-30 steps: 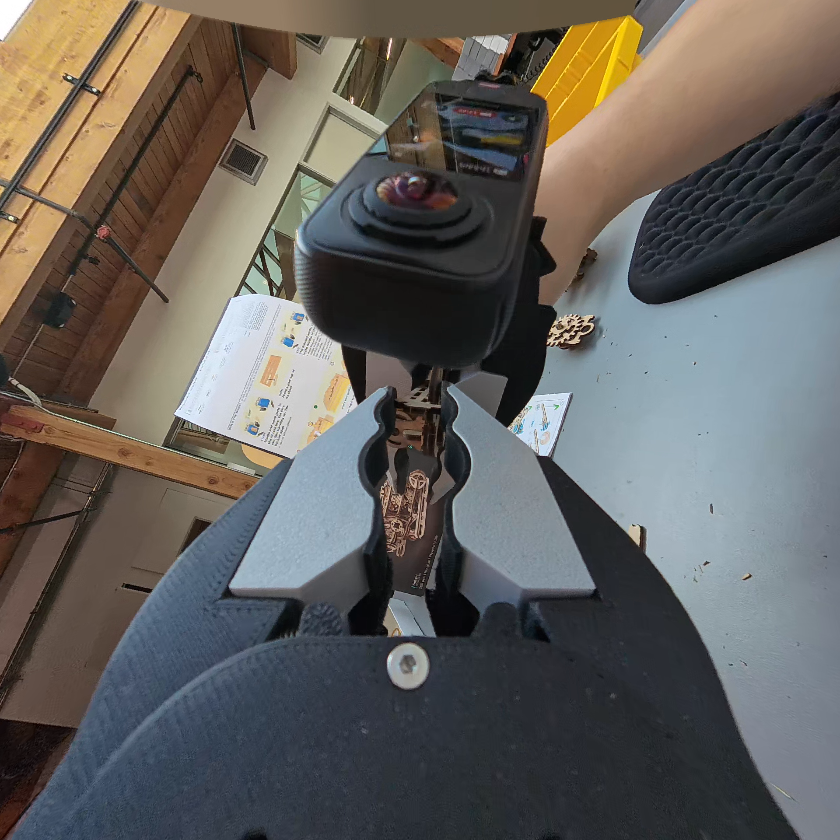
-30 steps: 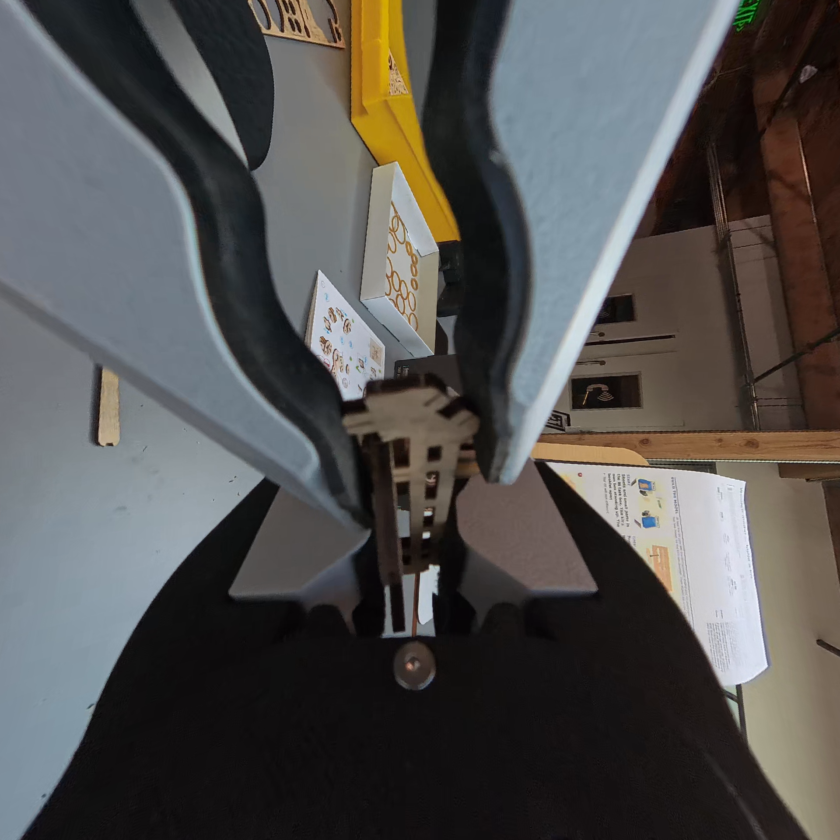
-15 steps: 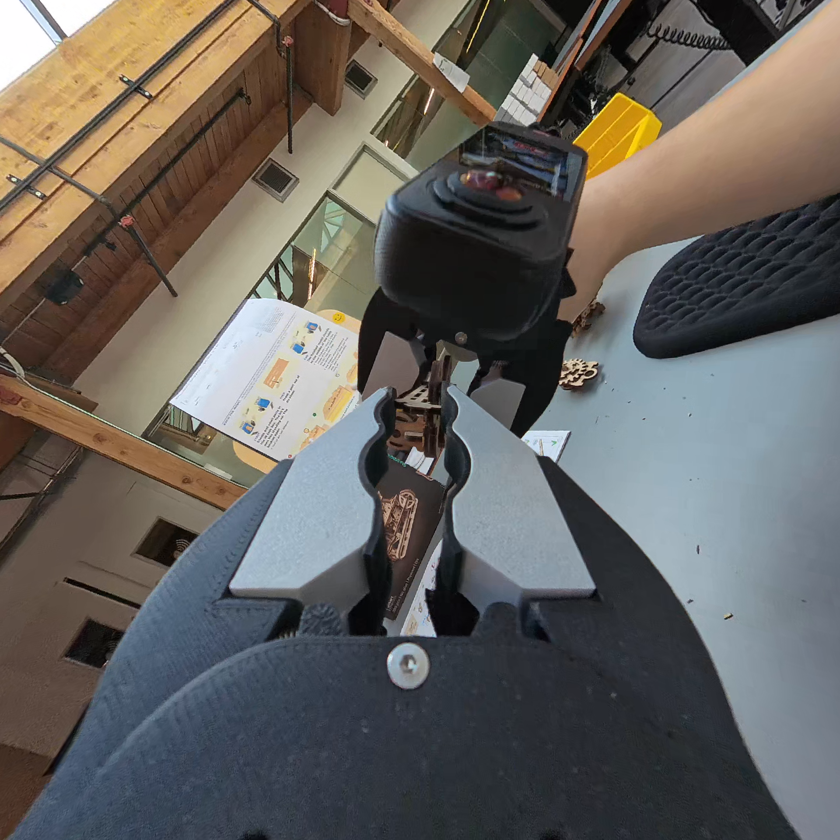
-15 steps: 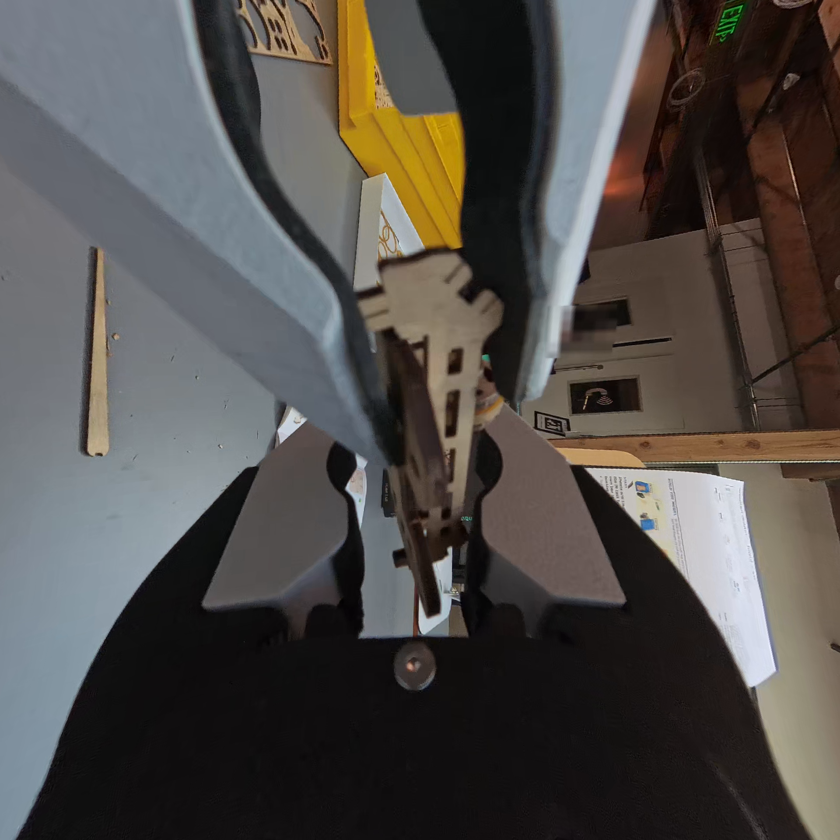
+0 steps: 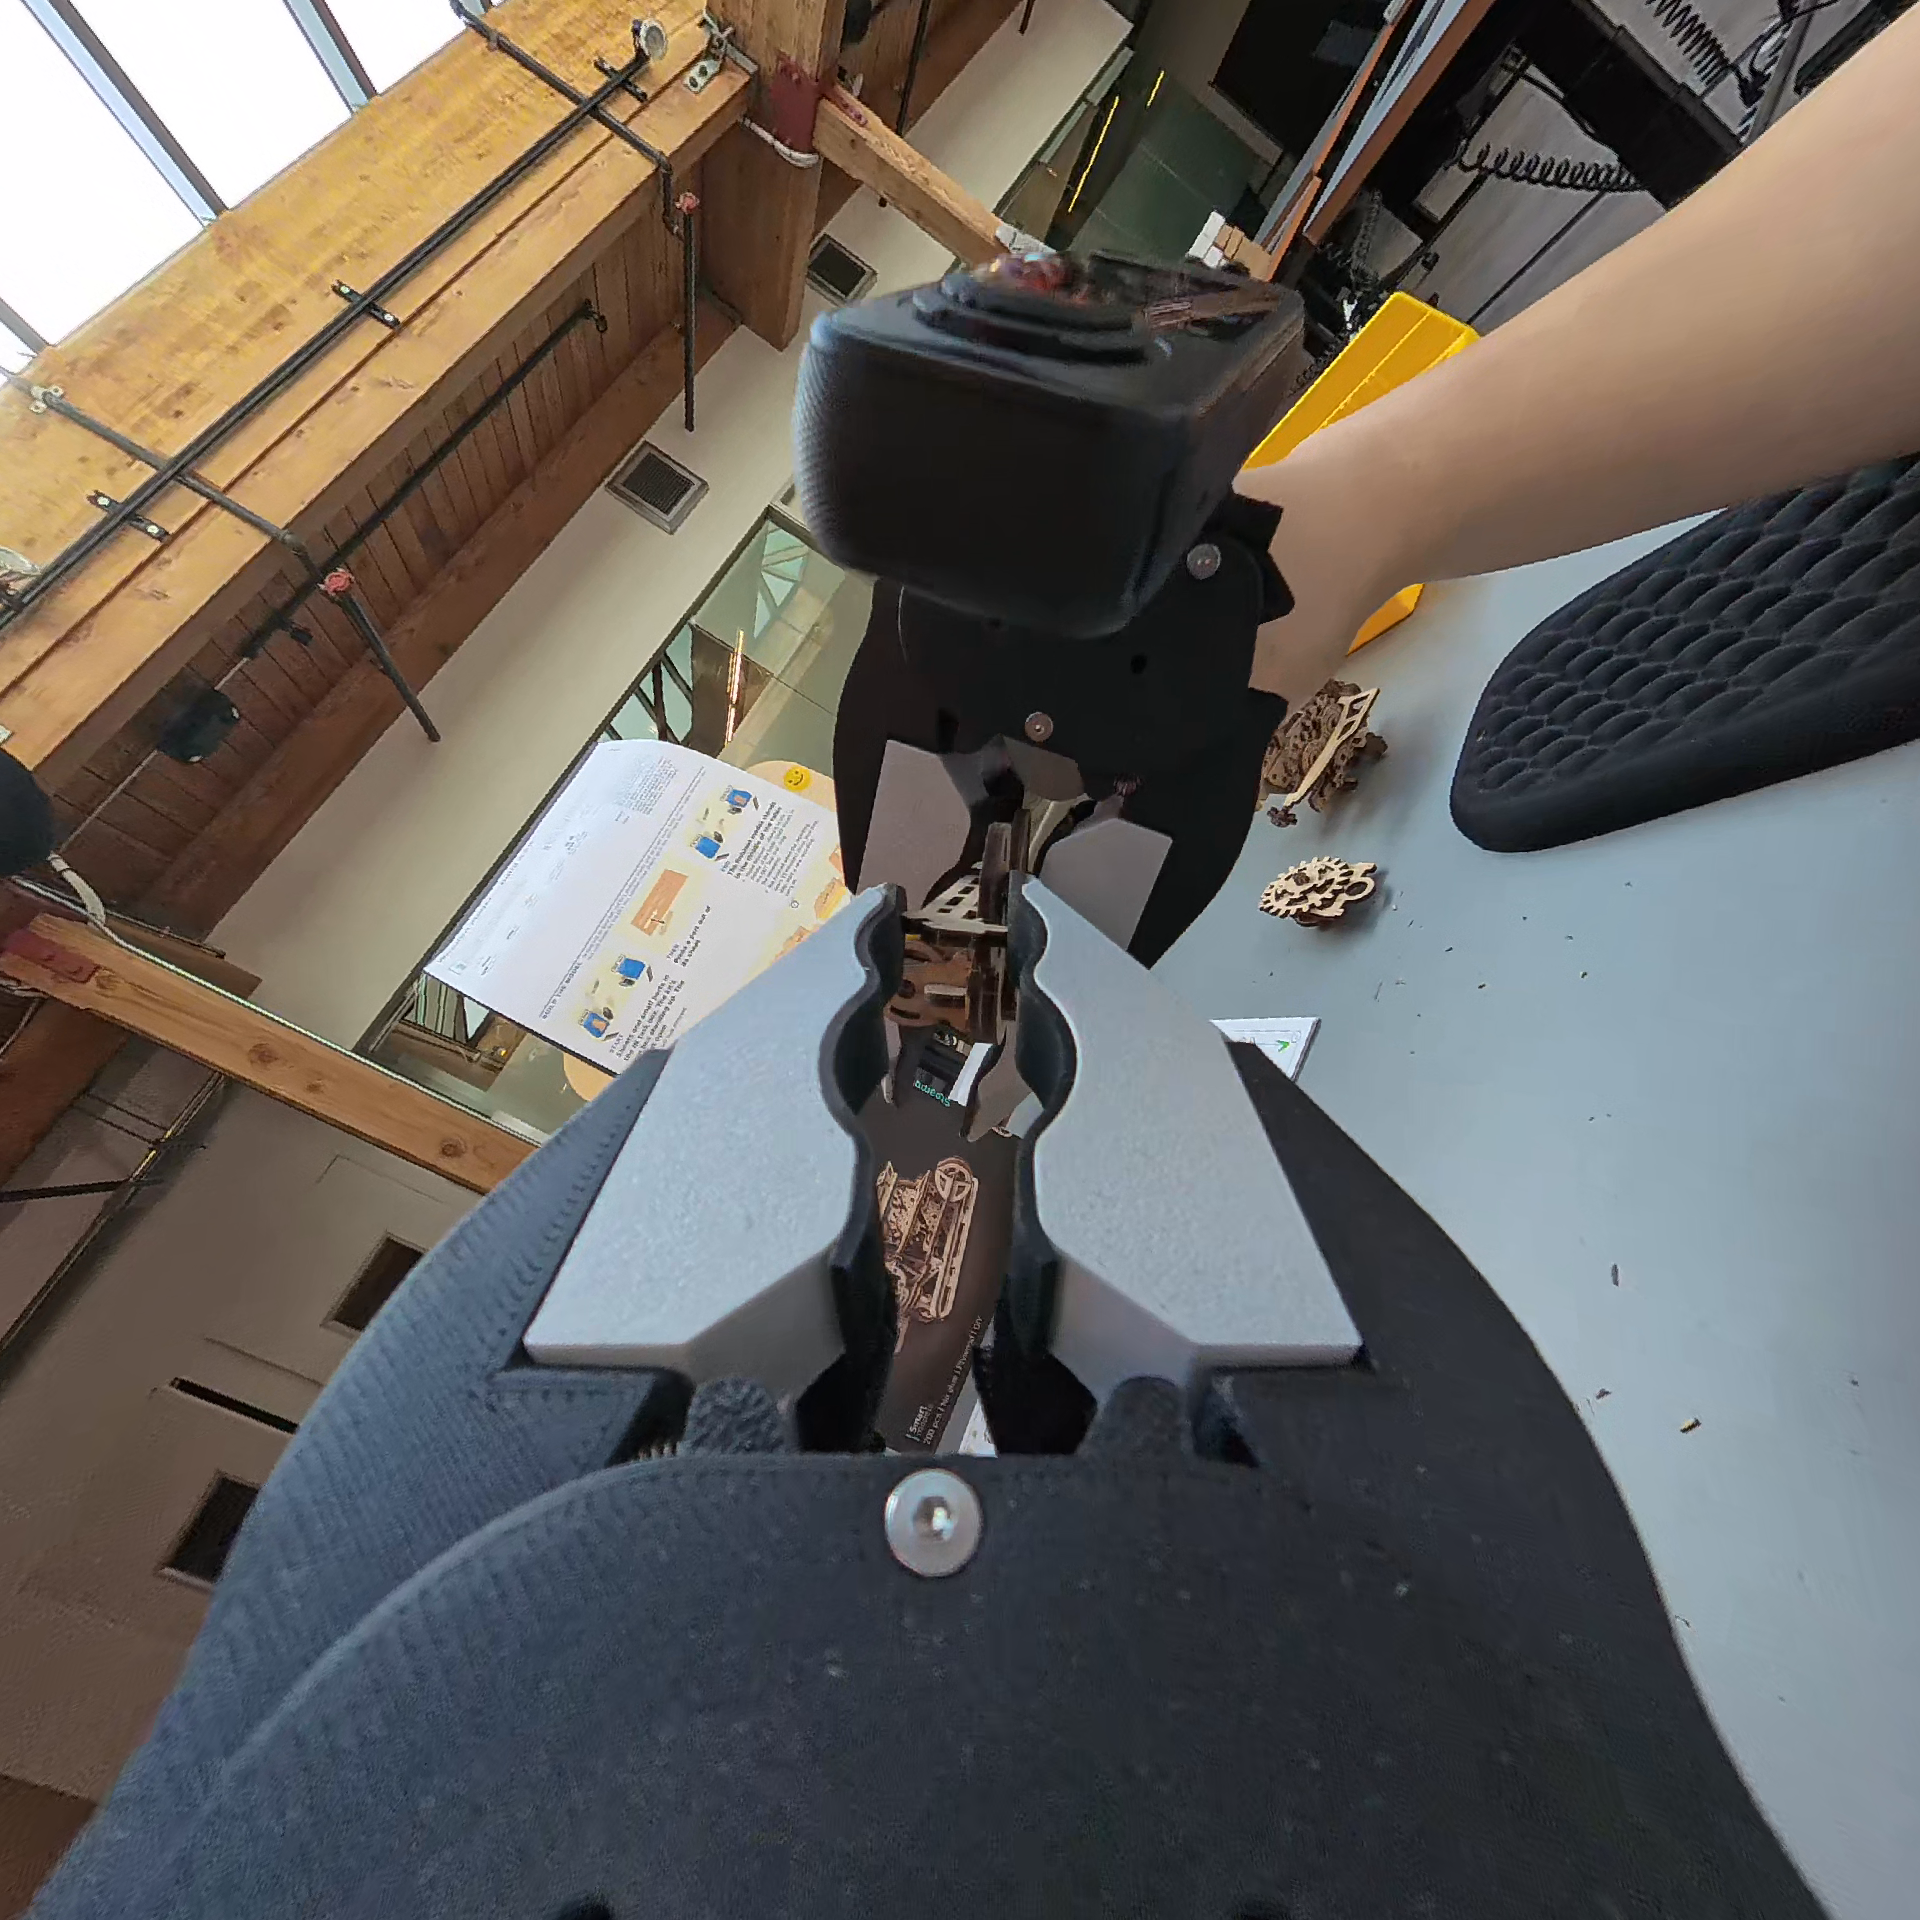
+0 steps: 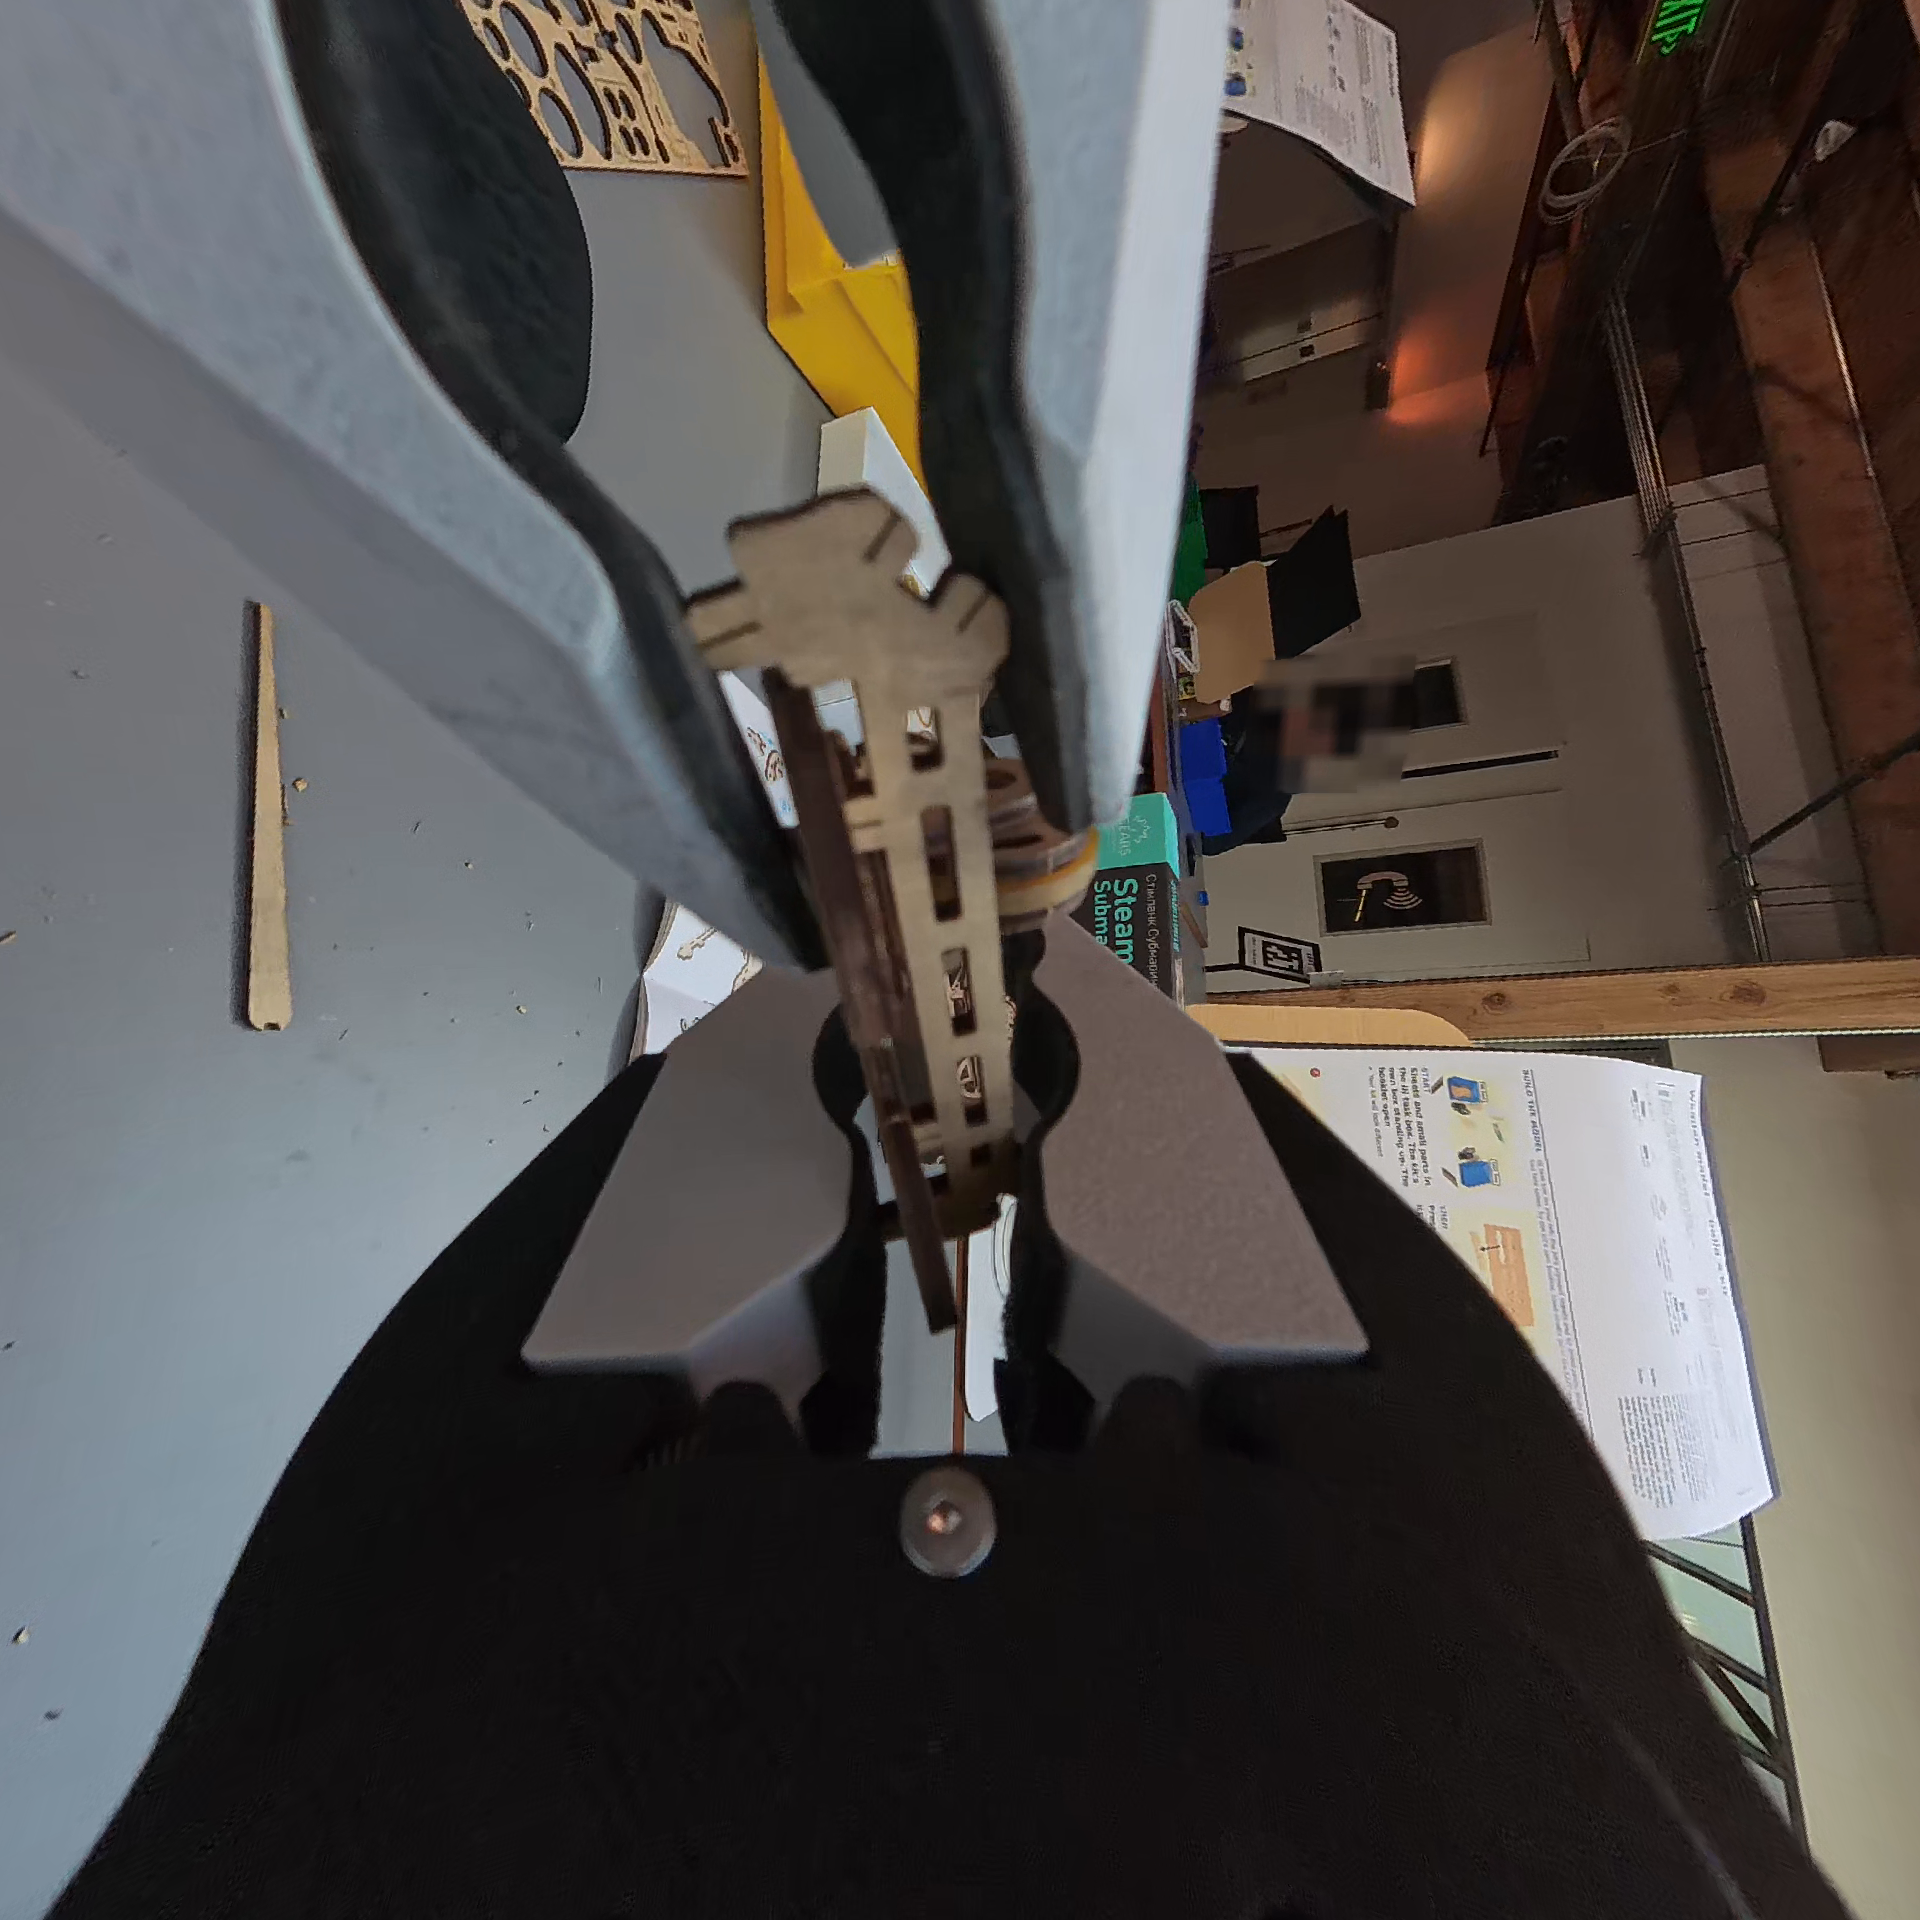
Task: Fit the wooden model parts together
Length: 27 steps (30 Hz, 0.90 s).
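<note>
Left wrist view: both jaws clamp wooden assembly [image 5: 961, 951].

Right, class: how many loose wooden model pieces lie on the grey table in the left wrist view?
2: a gear-shaped piece near the black mat, and a larger assembly just beyond it. Others may hide behind the grippers.

Two tongs: the left tongs [image 5: 948, 925] and the right tongs [image 6: 940, 1049]. One slotted wooden assembly [image 6: 914, 862] between them. On the tabletop [image 5: 1621, 1122]: two loose wooden gear pieces [image 5: 1320, 888] [image 5: 1322, 743], one black mat [image 5: 1704, 665], one wooden strip [image 6: 267, 821], one yellow bin [image 6: 831, 281], one cut-out wooden sheet [image 6: 613, 83].
</note>
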Each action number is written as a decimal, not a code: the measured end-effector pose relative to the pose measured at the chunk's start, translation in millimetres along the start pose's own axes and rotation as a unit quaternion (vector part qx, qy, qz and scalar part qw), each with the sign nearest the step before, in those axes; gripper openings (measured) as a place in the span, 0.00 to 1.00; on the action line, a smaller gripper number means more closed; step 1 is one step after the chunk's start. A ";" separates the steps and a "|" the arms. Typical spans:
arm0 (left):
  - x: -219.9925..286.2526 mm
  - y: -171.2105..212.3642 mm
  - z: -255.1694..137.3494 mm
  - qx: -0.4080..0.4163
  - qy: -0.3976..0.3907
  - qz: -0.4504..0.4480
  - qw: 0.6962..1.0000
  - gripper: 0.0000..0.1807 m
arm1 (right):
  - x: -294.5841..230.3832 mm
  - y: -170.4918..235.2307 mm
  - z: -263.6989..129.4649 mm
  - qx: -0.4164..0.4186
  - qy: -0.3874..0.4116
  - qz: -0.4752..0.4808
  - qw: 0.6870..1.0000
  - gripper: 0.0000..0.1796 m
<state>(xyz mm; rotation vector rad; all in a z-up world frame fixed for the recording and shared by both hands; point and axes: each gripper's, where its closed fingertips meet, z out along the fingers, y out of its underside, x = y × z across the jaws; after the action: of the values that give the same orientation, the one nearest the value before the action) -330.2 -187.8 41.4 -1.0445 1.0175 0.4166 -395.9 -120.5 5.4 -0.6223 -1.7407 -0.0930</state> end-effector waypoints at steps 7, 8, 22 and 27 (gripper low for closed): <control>1.9 -0.5 0.7 -0.002 0.002 0.008 1.000 0.09 | 0.2 2.8 0.2 -0.011 0.004 -0.004 1.000 0.08; 2.8 -0.2 1.0 -0.003 0.003 0.008 1.000 0.09 | -1.8 4.1 1.1 -0.015 -0.001 -0.004 1.000 0.07; -20.8 8.5 -0.7 -0.001 0.003 -0.163 0.987 0.09 | -11.4 -15.7 -12.4 0.102 -0.154 0.184 0.965 0.14; -24.5 16.8 0.8 -0.010 0.015 -0.224 0.974 0.09 | -8.2 -6.9 -16.4 0.090 -0.175 0.215 0.957 0.06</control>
<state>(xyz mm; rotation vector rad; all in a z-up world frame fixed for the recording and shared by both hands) -354.1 -175.1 53.7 -1.2611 0.7739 0.0419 -383.5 -135.5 4.2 -0.9076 -1.8810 0.5020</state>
